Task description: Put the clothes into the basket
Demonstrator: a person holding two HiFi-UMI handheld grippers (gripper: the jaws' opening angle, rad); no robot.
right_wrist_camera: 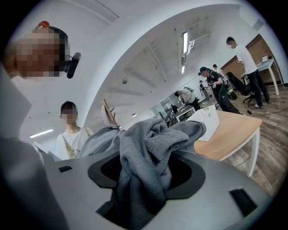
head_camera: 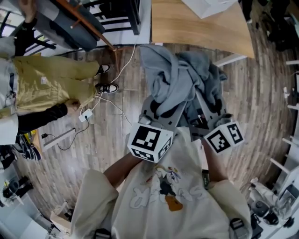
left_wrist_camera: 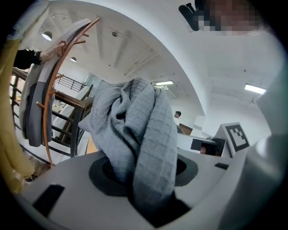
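A grey sweatshirt (head_camera: 173,74) hangs bunched between my two grippers above the wooden floor. My left gripper (head_camera: 156,112) is shut on one part of it; in the left gripper view the grey cloth (left_wrist_camera: 144,130) is wedged between the jaws of that gripper (left_wrist_camera: 144,179). My right gripper (head_camera: 205,114) is shut on another fold, and the right gripper view shows the cloth (right_wrist_camera: 148,148) pinched in this gripper (right_wrist_camera: 144,179). A white basket (right_wrist_camera: 204,122) stands on a wooden table (right_wrist_camera: 234,130); the head view shows the basket (head_camera: 208,5) at the top edge.
The wooden table (head_camera: 196,28) lies just beyond the sweatshirt. A person in khaki trousers (head_camera: 51,84) stands at the left beside a coat rack (head_camera: 84,23) hung with grey clothes. Cables and a power strip (head_camera: 85,115) lie on the floor. Several people stand far off.
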